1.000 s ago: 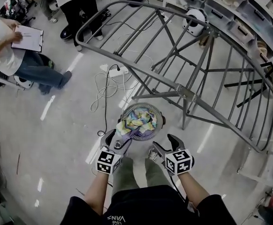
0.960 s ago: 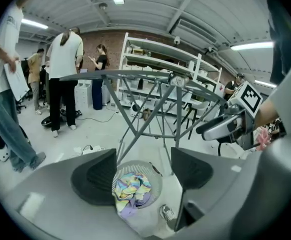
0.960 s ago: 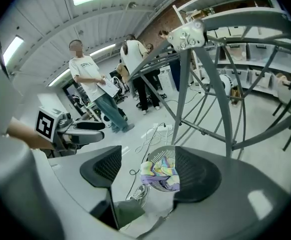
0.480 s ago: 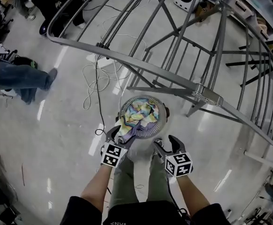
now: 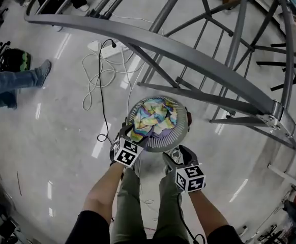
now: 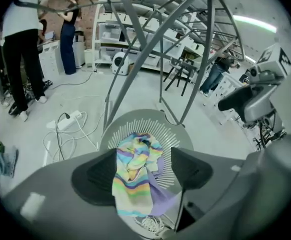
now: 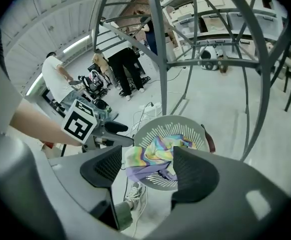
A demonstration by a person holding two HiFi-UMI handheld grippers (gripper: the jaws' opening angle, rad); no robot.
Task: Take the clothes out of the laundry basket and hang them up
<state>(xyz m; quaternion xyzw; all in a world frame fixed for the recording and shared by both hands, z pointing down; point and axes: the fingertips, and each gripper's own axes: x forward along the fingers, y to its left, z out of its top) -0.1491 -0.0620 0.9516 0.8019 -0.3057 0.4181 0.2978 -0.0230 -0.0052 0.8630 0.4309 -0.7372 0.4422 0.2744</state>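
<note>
At centre frame, I am moving the left gripper (image 5: 129, 132) onto the basket (image 5: 164, 145), jaws now spread astride the cloth (image 5: 150, 118) lying in it, the right gripper (image 5: 177, 154) trailing spread and empty, so the pick looks imminent.

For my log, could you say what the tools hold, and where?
Nothing is clamped: the left tool, jaws open, straddles the striped cloth hanging over the basket rim; the right tool is open, empty.

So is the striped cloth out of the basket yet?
Mostly in: striped cloth bunched in laundry basket, one end over the rim, inside the open left claw.
</note>
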